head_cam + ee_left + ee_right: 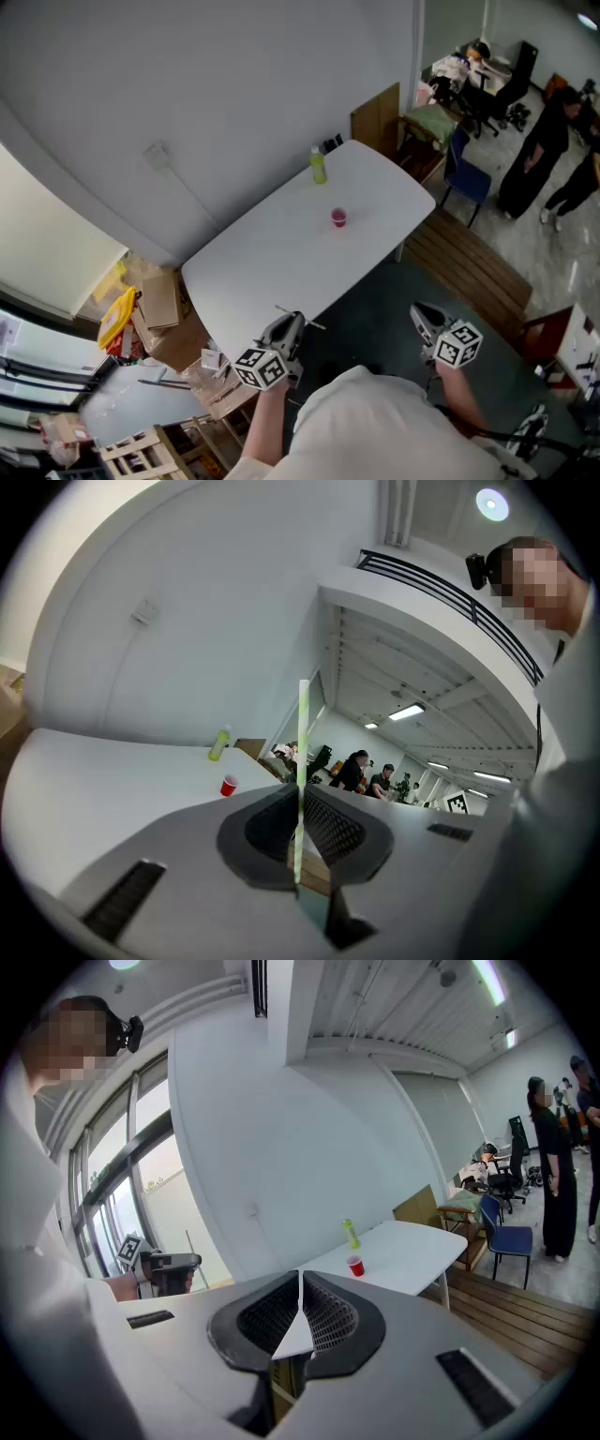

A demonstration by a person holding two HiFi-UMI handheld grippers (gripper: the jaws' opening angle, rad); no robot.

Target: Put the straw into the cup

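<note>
While both grippers hang off the near edge of the white rounded table (272, 258), my left gripper (289, 324) pinches the thin pale-green straw (302, 752). My right gripper (300, 1283) is closed, empty. The small red cup (338, 217) stands mid-table, well apart.

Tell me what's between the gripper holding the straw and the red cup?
Nothing. In the head view, just bare white table stretches from the left gripper and its straw to the red cup.

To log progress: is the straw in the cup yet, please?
Out: the left claw grips the straw; the cup stands apart on the table.
</note>
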